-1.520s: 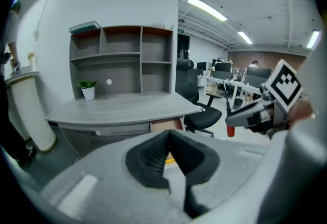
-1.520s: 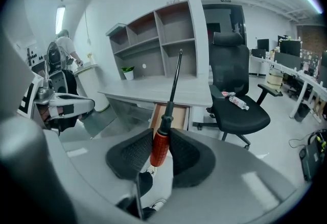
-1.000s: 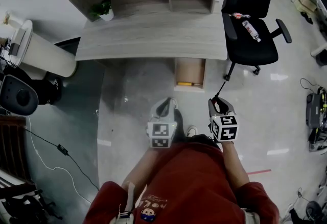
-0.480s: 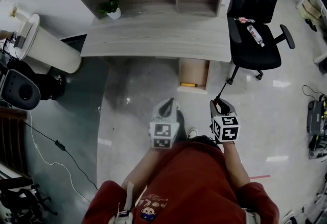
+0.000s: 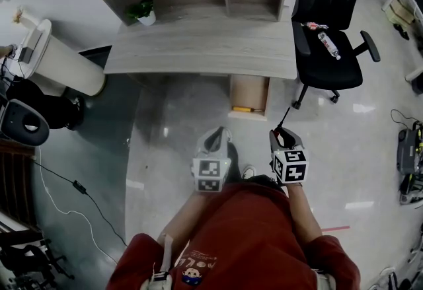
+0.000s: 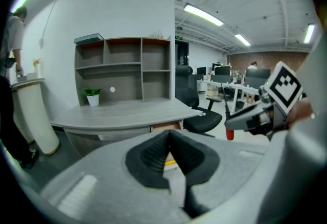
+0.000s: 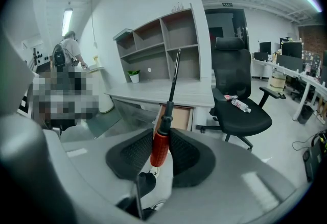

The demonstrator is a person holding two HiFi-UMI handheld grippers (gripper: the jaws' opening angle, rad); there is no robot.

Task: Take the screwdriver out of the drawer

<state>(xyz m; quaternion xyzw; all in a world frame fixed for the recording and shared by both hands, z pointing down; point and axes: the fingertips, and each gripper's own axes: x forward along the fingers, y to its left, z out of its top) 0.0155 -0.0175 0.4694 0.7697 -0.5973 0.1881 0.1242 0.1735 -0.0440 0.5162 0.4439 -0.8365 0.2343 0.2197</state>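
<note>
Office bay with glossy floor; a grey desk (image 5: pixel 198 51) stands ahead, its drawer (image 5: pixel 249 92) pulled open. The right gripper (image 5: pixel 279 138) clamps a red-handled screwdriver (image 7: pixel 160 145), shaft aimed deskward, outside the drawer. A yellow-handled tool (image 5: pixel 241 109) lies crosswise in the drawer, ahead between both grippers. The left gripper (image 5: pixel 217 138) is closed and empty.

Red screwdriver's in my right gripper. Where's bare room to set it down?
The desk top is bare almost throughout, from the potted plant at its back left corner across to the office chair. Crowded: the chair seat carries a bottle, and the open drawer holds a yellow item.
</note>
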